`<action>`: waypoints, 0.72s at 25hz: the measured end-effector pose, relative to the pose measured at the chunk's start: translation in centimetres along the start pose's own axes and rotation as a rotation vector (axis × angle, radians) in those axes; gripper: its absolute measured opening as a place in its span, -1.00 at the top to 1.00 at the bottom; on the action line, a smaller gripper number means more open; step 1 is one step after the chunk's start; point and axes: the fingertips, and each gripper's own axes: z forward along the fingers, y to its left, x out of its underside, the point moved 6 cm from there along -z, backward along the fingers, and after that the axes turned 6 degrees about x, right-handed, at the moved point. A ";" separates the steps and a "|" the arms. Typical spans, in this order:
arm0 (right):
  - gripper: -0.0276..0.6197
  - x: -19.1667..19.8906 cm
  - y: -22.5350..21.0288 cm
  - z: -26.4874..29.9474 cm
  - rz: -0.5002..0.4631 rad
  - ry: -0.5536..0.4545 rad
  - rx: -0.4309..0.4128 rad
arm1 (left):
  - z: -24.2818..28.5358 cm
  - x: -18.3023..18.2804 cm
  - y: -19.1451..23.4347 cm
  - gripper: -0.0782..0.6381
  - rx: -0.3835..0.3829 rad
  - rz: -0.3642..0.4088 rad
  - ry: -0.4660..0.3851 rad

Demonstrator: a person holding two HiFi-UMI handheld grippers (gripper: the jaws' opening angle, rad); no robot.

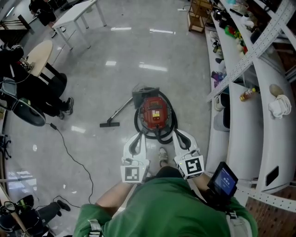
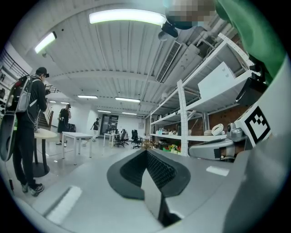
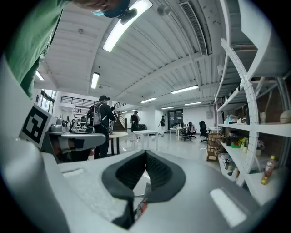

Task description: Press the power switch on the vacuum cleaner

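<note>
Open-plan lab or workshop, white metal shelving (image 2: 183,113), white tables (image 1: 76,14), office chairs (image 2: 122,136), polished grey floor (image 1: 138,51)

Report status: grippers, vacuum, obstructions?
Left gripper shut, empty; right gripper shut, empty. Red vacuum cleaner on floor ahead, untouched. Black hose coiled round it.

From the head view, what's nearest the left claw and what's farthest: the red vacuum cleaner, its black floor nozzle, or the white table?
1. Red vacuum cleaner, just ahead of the left claw, slightly right.
2. Black floor nozzle, ahead and to the left.
3. White table, far across the room, at left.
</note>
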 end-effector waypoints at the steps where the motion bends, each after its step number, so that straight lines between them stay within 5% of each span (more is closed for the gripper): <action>1: 0.91 -0.2 0.5 -0.7 0.001 -0.009 0.004 | -0.6 -0.4 -0.3 0.76 0.005 -0.001 -0.008; 18: 0.91 -2.7 9.3 -11.9 -0.005 -0.005 0.089 | -11.9 -3.3 -3.3 0.76 0.126 -0.037 -0.040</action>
